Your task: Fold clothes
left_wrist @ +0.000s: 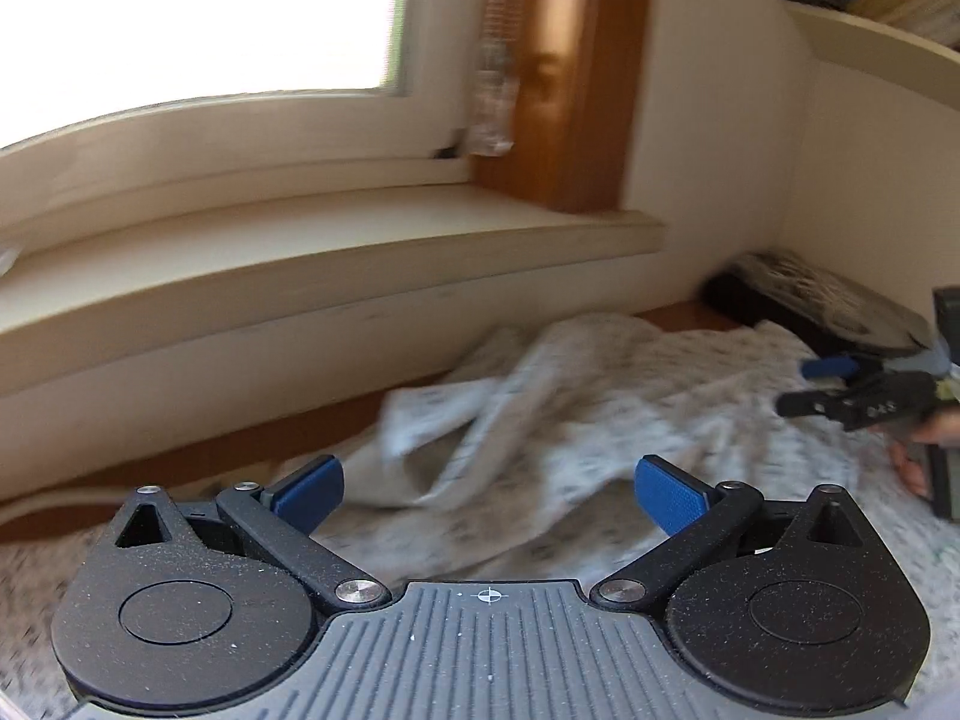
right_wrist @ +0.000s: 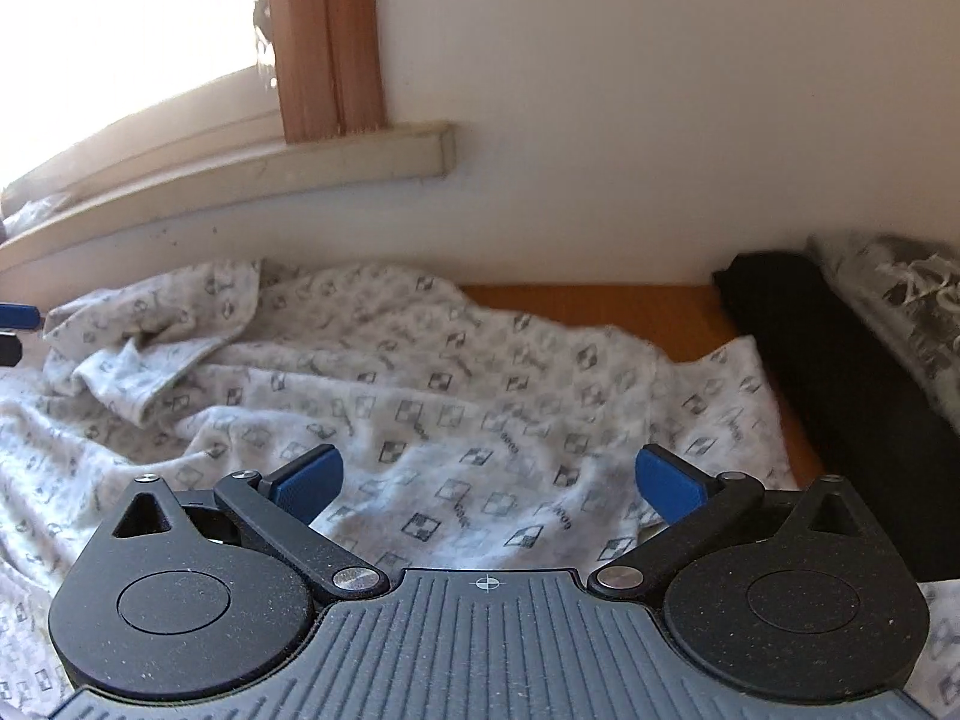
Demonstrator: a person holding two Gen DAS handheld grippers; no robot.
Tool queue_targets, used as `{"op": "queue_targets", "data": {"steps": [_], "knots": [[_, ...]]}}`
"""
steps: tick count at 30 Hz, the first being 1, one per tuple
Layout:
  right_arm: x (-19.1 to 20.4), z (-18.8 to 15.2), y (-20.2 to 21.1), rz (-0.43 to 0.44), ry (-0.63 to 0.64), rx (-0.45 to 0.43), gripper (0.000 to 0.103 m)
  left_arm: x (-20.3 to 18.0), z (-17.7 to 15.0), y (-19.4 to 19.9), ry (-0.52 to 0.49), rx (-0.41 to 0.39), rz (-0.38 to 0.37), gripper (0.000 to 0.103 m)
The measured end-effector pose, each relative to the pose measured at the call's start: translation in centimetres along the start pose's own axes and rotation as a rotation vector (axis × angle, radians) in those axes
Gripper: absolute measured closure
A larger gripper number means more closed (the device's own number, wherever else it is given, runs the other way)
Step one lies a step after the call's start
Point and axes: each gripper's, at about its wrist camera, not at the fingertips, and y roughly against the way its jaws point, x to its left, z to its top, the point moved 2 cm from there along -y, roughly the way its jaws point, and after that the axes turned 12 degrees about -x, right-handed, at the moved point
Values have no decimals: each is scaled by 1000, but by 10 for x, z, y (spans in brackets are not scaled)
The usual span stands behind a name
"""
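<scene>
A white garment with a grey checkered print (right_wrist: 420, 384) lies rumpled on an orange-brown surface (right_wrist: 588, 306) under a window. One sleeve (right_wrist: 144, 360) is bunched at its far left. My right gripper (right_wrist: 489, 486) hovers low over the cloth, open, blue pads wide apart with nothing between them. My left gripper (left_wrist: 489, 495) is also open above the same garment (left_wrist: 600, 408), empty; that view is blurred. The right gripper (left_wrist: 840, 387) shows at the right edge of the left wrist view, held in a person's hand (left_wrist: 924, 444).
A cream window sill (left_wrist: 336, 258) and the wall run along the far side. Folded black cloth (right_wrist: 840, 384) and a grey patterned piece (right_wrist: 900, 294) lie at the right. A shelf with books (left_wrist: 882, 0) hangs at the upper right.
</scene>
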Motion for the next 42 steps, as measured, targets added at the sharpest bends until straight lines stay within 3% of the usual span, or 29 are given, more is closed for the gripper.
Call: {"op": "queue_targets", "data": {"steps": [8,10,11,16,19,23,28,31,34,36,37,41,42], "knots": [[-2,3,9,-22,16,-64,0,-56,0,-32,-87,42,-105,4],[-2,3,9,-27,19,-66,0,-67,-3,-44,-116,70,-116,17],[-2,3,8,-29,20,-64,0,-72,-4,-50,-136,88,-116,33],[-2,3,7,-37,25,-58,0,-84,-11,-73,-208,134,-86,40],[-2,3,8,-41,27,-59,0,-81,-13,-77,-235,136,-51,56],[-1,3,6,-50,27,-49,0,-69,-8,-63,-226,128,-68,103],[-1,2,4,-64,31,-35,0,-43,16,-23,-189,48,-41,103],[0,1,3,-66,38,-26,0,-32,23,-7,-176,53,-62,102],[1,1,1,-73,45,-15,0,-40,16,-3,-210,62,-45,81],[1,0,0,-81,53,-11,0,-47,9,-5,-239,61,-46,46],[2,0,0,-83,57,-9,0,-51,5,-6,-259,57,-42,41],[5,-1,-1,-81,71,-4,0,-64,-11,-25,-316,89,-51,39],[5,-1,-1,-80,72,-4,0,-66,-14,-32,-333,104,-47,42]]}}
